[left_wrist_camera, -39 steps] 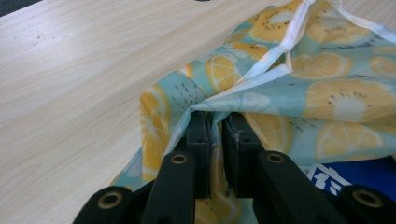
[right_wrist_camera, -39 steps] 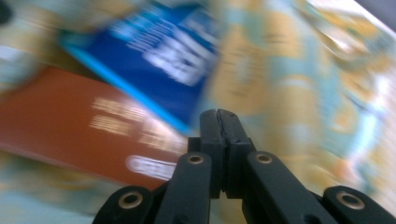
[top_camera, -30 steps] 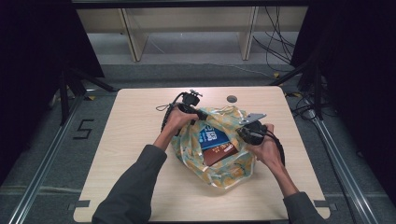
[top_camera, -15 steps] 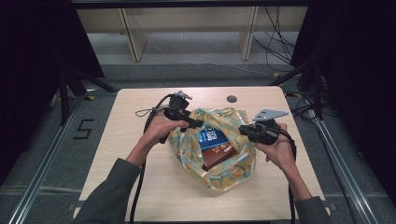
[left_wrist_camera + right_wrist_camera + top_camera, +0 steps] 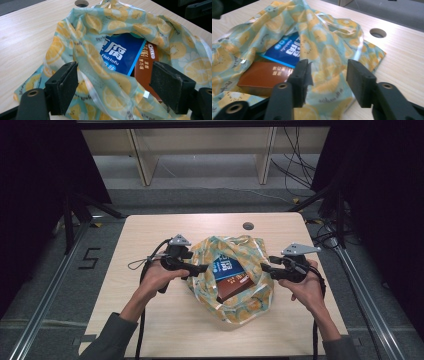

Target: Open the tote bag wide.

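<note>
A thin bag point(image 5: 240, 305) printed with lemon and kiwi slices lies open in the middle of the wooden table point(image 5: 150, 230). Inside it a blue Fishtofu pack point(image 5: 229, 268) rests partly on a brown Oreo box point(image 5: 239, 287). My left gripper point(image 5: 199, 268) is at the bag's left rim. Its jaws have just been opening and stand wide, with loose bag film point(image 5: 110, 22) lying between them unpressed. My right gripper point(image 5: 265, 269) is at the bag's right rim. Its jaws have also just been opening, and bag film point(image 5: 332, 52) sits slack between them.
A round cable hole point(image 5: 248, 226) lies in the table behind the bag. Bare tabletop runs along the left, right and front sides. Metal rails point(image 5: 45, 295) flank the table on the floor. A light wooden shelf frame point(image 5: 200, 150) and loose cables stand beyond the far edge.
Both hands have drawn apart from over the bag, the left one leftward and the right one rightward. Both pairs of jaws went from shut on the bag's rim to open.
</note>
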`<action>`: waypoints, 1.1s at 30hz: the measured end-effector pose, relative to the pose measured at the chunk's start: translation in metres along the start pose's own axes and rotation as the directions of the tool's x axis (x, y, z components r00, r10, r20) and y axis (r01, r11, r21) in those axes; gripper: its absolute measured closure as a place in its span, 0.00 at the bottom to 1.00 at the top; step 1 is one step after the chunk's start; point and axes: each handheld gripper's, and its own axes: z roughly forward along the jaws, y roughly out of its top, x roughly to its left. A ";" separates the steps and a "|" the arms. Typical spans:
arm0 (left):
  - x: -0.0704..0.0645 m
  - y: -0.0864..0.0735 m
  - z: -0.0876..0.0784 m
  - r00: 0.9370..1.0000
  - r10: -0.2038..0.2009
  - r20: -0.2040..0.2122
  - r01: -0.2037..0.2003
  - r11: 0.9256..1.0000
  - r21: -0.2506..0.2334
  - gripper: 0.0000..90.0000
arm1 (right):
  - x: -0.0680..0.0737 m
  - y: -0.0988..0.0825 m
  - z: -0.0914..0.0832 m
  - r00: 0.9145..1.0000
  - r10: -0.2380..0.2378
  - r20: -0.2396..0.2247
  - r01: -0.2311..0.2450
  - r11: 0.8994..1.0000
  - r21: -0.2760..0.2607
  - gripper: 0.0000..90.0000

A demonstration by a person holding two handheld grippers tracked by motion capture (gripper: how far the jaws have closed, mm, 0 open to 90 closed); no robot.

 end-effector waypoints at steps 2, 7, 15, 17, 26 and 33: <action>-0.002 -0.008 -0.003 1.000 0.006 -0.002 -0.006 1.000 -0.008 0.22 | -0.003 -0.003 -0.002 1.000 -0.001 0.006 0.001 1.000 -0.009 0.55; -0.007 -0.020 -0.009 1.000 -0.013 -0.011 0.012 1.000 -0.019 0.22 | -0.003 -0.013 -0.005 1.000 0.008 0.004 -0.008 1.000 0.000 0.52; -0.012 -0.039 -0.017 0.999 -0.016 -0.033 0.015 0.999 -0.044 0.21 | 0.001 -0.019 -0.006 1.000 0.016 0.004 -0.016 1.000 0.005 0.48; -0.012 -0.046 -0.018 0.999 0.000 -0.049 -0.001 1.000 -0.028 0.21 | 0.002 -0.020 -0.006 0.999 0.032 0.000 -0.032 0.999 -0.005 0.48; -0.018 -0.071 -0.025 0.998 -0.005 -0.061 0.003 1.000 -0.029 0.21 | 0.004 -0.028 -0.011 0.998 0.056 0.013 -0.056 0.998 0.004 0.46; -0.027 -0.089 -0.031 0.997 -0.010 -0.072 0.006 0.998 -0.060 0.21 | 0.007 -0.042 -0.016 0.999 0.054 0.005 -0.054 0.998 0.012 0.44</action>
